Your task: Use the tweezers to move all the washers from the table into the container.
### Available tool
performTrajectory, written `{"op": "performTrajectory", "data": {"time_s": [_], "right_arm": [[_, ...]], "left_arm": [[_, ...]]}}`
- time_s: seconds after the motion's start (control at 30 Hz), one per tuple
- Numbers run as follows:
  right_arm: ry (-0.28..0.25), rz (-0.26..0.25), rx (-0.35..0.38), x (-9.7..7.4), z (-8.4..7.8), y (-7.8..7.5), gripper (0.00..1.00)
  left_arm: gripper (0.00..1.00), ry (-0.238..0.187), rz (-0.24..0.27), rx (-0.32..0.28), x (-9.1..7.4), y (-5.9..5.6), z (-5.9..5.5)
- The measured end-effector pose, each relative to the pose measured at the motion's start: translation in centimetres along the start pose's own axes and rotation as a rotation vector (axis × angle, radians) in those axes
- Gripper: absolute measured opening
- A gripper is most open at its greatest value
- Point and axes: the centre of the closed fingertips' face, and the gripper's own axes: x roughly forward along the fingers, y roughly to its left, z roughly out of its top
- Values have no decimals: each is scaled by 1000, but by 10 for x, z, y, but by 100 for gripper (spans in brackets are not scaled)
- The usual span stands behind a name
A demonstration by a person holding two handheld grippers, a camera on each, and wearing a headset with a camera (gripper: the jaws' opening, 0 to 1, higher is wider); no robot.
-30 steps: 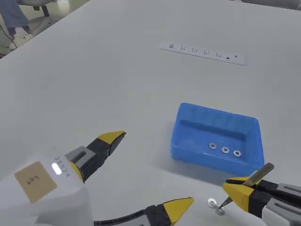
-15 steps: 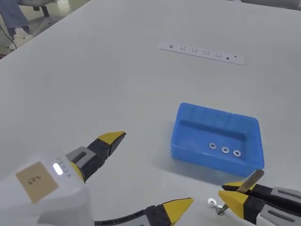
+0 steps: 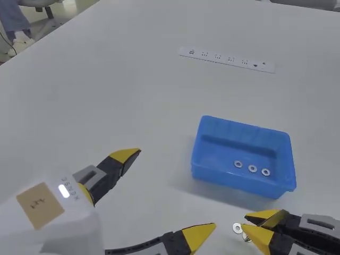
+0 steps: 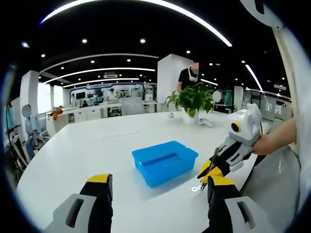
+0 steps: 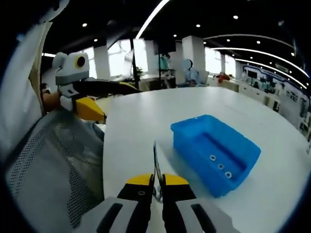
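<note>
A blue container [image 3: 241,154] sits on the white table and holds three washers [image 3: 251,169]. Two loose washers [image 3: 237,228] lie on the table just in front of it. My right gripper [image 3: 254,227] is shut on the tweezers [image 5: 157,165], and its yellow tips are right beside those loose washers. The tweezers point towards the container [image 5: 216,150]. I cannot tell whether the tweezer tips touch a washer. My left gripper [image 3: 164,194] stands open and empty, left of the container [image 4: 165,162]. From the left gripper view, a loose washer [image 4: 195,189] lies under the right gripper [image 4: 218,167].
A white power strip [image 3: 227,59] lies flat on the table beyond the container. The table's edge runs along the far left, with a person's legs and a chair base [image 3: 16,21] past it. A potted plant [image 4: 192,99] stands at the far side.
The right gripper has sunk lower and slid slightly left, closer to the loose washers. The tweezers' raised back end no longer sticks up. The left gripper has held still.
</note>
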Motion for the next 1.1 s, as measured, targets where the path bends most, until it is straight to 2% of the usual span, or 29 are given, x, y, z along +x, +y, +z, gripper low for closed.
{"op": "performTrajectory", "data": {"time_s": [0.13, 0.23, 0.3, 0.43, 0.63, 0.7, 0.8, 0.97, 1.1], "right_arm": [[-6, -3, 15, 2, 1, 1, 3], [-6, -17, 76, 2, 2, -5, 3], [-15, -14, 104, 1, 4, -6, 3], [-24, -5, 112, 1, 9, -6, 3], [-66, 1, 137, -1, 26, -11, 3], [-77, 22, 166, 1, 29, -10, 3], [-75, 21, 188, 3, 27, -15, 3], [-169, 13, 283, -1, 49, -28, 3], [-216, 2, 324, -2, 61, -40, 3]], "left_arm": [[81, -1, 0, 0, 0, 0, 0], [81, -1, 0, 0, 0, 0, 0], [81, -1, 1, 0, 0, 1, 0], [81, 0, -2, 0, 0, 0, 0], [81, 2, -4, 2, 0, 0, 0], [81, 2, -3, 2, 0, 0, -1], [81, 1, -6, 1, 1, 0, -1], [81, 5, -5, 4, 1, 0, -2], [81, 4, -7, 4, 1, -1, -2]]}}
